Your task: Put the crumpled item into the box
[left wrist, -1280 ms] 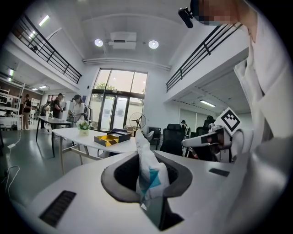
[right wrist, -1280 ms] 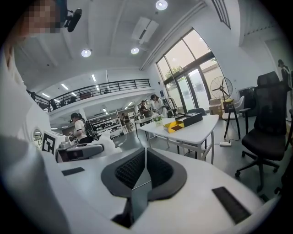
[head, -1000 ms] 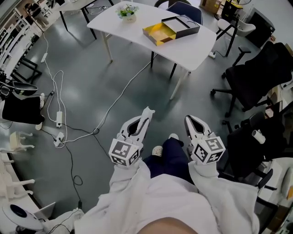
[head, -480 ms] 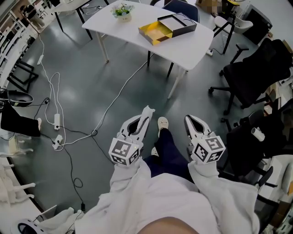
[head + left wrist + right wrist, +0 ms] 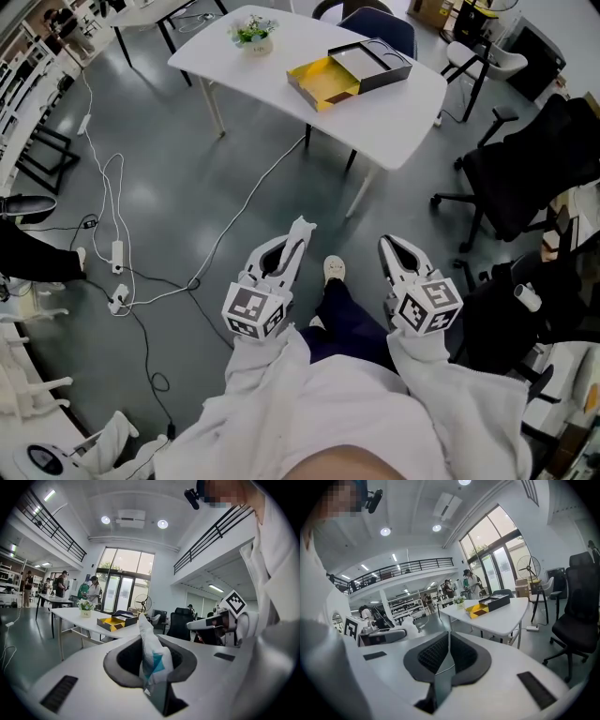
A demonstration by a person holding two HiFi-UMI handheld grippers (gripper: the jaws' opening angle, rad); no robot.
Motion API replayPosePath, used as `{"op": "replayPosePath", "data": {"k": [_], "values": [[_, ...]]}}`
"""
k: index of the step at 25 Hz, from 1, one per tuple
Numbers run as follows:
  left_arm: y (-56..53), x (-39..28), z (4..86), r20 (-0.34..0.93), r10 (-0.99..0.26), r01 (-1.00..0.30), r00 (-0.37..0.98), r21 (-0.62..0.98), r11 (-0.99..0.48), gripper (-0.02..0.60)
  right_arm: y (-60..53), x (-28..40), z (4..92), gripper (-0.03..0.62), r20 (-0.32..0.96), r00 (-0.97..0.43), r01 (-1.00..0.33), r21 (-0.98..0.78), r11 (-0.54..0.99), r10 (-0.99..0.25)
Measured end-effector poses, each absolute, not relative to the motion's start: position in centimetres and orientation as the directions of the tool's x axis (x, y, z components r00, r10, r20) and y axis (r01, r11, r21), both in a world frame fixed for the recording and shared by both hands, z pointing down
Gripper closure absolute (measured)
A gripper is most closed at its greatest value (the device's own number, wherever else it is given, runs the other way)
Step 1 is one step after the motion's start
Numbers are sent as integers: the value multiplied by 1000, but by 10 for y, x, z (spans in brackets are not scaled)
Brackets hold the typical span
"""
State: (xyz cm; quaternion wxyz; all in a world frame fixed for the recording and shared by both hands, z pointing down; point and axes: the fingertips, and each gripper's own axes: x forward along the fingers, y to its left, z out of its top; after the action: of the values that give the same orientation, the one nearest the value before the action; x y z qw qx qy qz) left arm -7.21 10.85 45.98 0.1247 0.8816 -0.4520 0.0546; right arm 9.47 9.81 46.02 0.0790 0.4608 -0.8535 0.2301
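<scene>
- Left tool [image 5: 293, 240] grips a crumpled white wrapper with a teal patch [image 5: 151, 657]
- Right tool [image 5: 390, 249] clenched, empty
- Open yellow cardboard box [image 5: 324, 82] on white worktop [image 5: 398, 101], twelve o'clock, well apart

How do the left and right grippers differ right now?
The left gripper is shut on the crumpled white item; the right gripper is shut on nothing. The left gripper's jaws are wedged slightly apart by it; the right gripper's jaws meet flat. Both point toward the table with the box.
</scene>
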Motion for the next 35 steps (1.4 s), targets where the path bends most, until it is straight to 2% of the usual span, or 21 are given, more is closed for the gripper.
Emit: {"op": "replayPosePath", "data": {"k": [18,35], "values": [[-34,-71,460,211,-810,-836,548,158,-525,518,-48,94,467,556,354,-607,-793,-324,516,-711],[-82,-57,461,206,-835,-860,510,136,-491,518,-101,107,473,556,327,-640,-766,-343,543,-695]]}}
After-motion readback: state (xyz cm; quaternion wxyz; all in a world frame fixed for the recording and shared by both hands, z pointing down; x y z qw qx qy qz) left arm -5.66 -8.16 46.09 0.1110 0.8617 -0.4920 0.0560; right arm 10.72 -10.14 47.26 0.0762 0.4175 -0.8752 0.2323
